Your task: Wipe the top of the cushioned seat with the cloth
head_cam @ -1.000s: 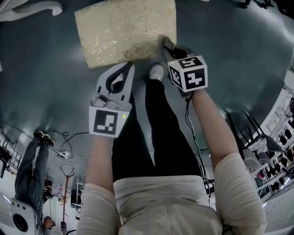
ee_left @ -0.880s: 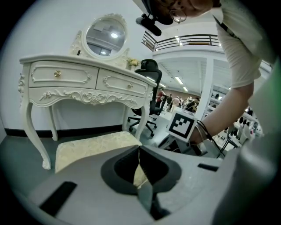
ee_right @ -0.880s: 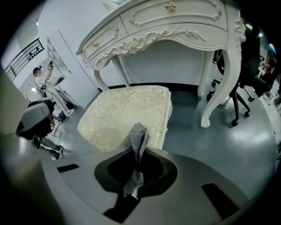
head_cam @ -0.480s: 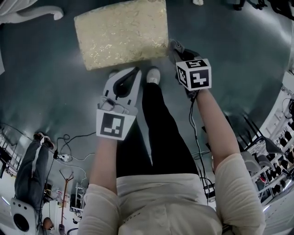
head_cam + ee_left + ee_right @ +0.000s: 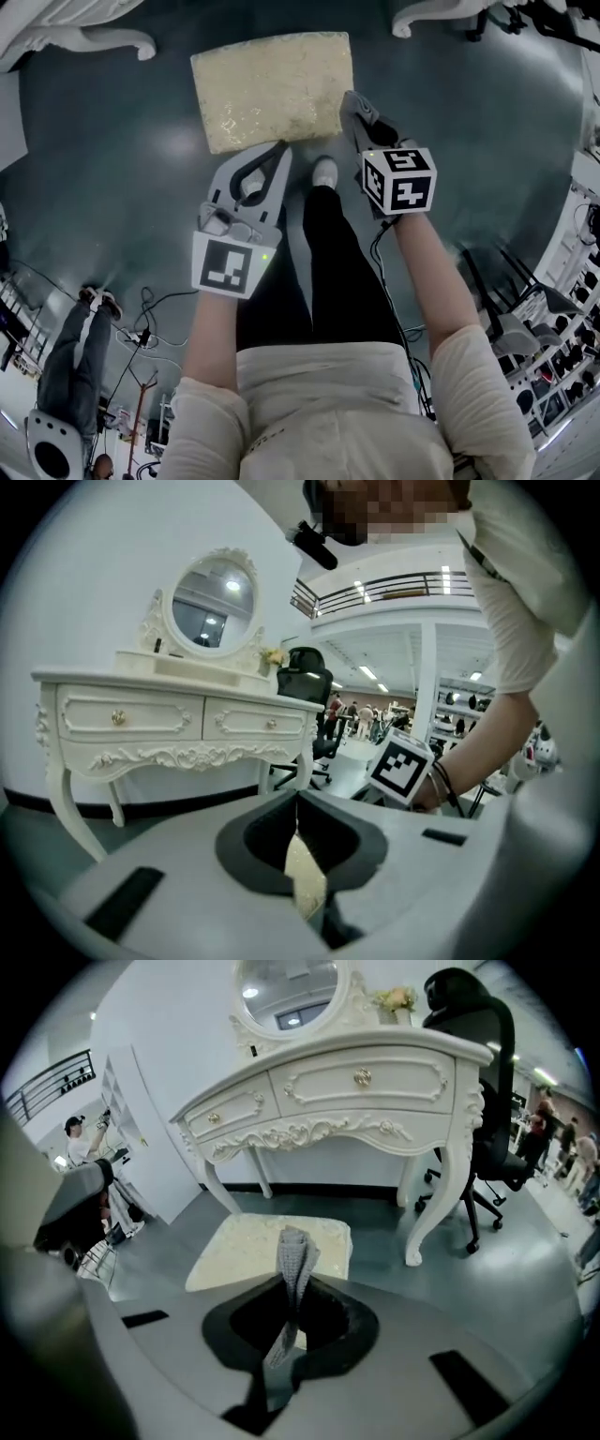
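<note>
The cushioned seat (image 5: 272, 89) is a cream and gold brocade pad low on the dark floor; it also shows past the right jaws (image 5: 244, 1241). A grey knitted cloth (image 5: 295, 1255) hangs in a folded strip from my right gripper (image 5: 292, 1281), which is shut on it. In the head view my right gripper (image 5: 352, 105) is just off the seat's right edge, near its front corner. My left gripper (image 5: 278, 150) sits at the seat's near edge; its jaws (image 5: 297, 801) meet at the tips with nothing between them.
A white carved dressing table (image 5: 356, 1082) with an oval mirror stands behind the seat, its legs (image 5: 103, 37) close to the seat's far side. A black office chair (image 5: 487, 1072) is at the right. The person's leg and shoe (image 5: 323, 172) are between the grippers. Cables (image 5: 141, 309) lie at the left.
The right gripper with the cloth has come off the seat's near right corner and now sits beside its right edge. The view has pulled back, so the seat looks smaller.
</note>
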Action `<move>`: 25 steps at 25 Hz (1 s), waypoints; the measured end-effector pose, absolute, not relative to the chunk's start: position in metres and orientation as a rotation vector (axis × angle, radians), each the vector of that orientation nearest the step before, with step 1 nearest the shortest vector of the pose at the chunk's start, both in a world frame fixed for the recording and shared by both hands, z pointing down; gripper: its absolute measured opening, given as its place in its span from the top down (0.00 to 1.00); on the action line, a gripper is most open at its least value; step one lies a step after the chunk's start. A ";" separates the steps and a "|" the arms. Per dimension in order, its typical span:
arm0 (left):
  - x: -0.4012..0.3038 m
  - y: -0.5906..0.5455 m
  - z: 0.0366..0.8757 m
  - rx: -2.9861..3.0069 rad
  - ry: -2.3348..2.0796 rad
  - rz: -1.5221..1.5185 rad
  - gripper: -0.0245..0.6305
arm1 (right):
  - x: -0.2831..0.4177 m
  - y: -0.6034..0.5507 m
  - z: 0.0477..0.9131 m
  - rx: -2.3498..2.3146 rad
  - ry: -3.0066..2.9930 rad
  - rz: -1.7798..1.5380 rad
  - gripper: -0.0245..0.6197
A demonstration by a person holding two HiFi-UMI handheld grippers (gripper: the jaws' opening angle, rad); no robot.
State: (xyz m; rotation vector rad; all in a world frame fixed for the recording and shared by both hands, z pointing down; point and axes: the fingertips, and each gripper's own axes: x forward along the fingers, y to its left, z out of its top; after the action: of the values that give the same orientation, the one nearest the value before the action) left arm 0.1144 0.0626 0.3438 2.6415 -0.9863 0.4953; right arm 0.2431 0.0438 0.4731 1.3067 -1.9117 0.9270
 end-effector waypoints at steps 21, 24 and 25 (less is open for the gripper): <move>0.033 0.041 0.130 2.868 -1.171 0.448 0.96 | 0.136 0.017 0.191 1.351 -2.438 0.490 0.92; 0.035 0.046 0.100 2.894 -1.187 0.426 0.96 | 0.142 0.021 0.150 1.375 -2.485 0.423 0.92; 0.035 0.045 0.093 2.893 -1.202 0.414 0.96 | 0.145 0.021 0.138 1.382 -2.495 0.403 0.92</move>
State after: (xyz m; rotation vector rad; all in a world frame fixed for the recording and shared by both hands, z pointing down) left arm 0.0351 0.0453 0.0927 2.8925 -1.2016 0.4135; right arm 0.1448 0.0210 0.1383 1.3824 -2.4954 0.4034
